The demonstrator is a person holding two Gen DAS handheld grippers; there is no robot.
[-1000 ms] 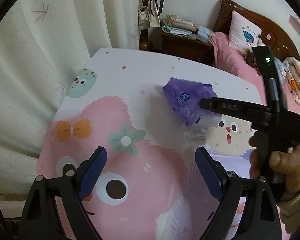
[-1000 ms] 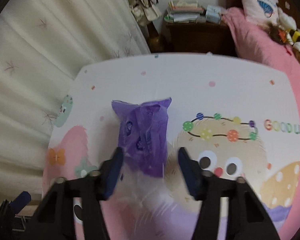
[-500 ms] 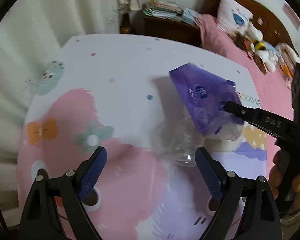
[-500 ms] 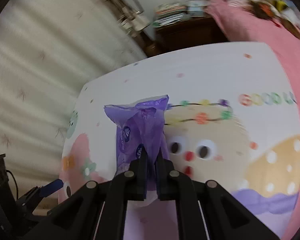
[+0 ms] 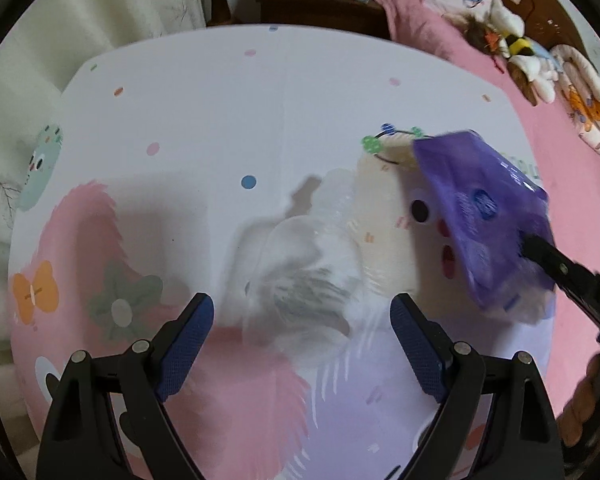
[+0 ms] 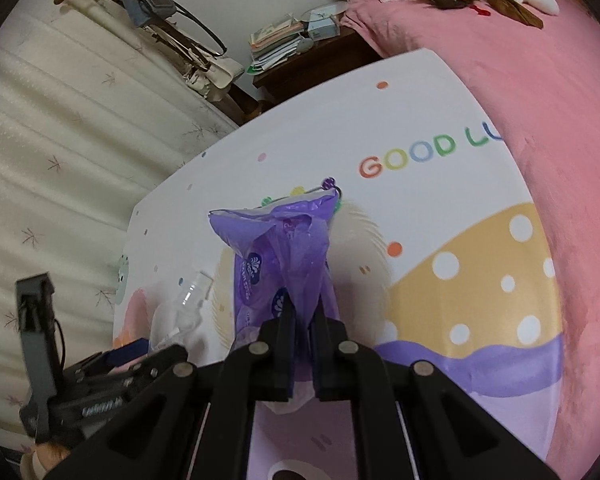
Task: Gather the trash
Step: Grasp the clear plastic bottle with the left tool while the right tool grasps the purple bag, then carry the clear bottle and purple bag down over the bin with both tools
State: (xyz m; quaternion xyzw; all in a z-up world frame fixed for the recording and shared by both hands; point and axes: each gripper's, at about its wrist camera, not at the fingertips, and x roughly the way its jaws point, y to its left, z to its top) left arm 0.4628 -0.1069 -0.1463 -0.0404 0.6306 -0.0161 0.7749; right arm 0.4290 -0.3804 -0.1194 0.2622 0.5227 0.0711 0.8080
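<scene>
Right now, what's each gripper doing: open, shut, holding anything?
Left gripper: open, holding nothing, over the clear plastic bottle.
Right gripper: shut on the purple plastic wrapper.

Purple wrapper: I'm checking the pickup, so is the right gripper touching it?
Touching. The right wrist view shows the right gripper shut on the purple wrapper, plastic pinched between its fingers.
</scene>
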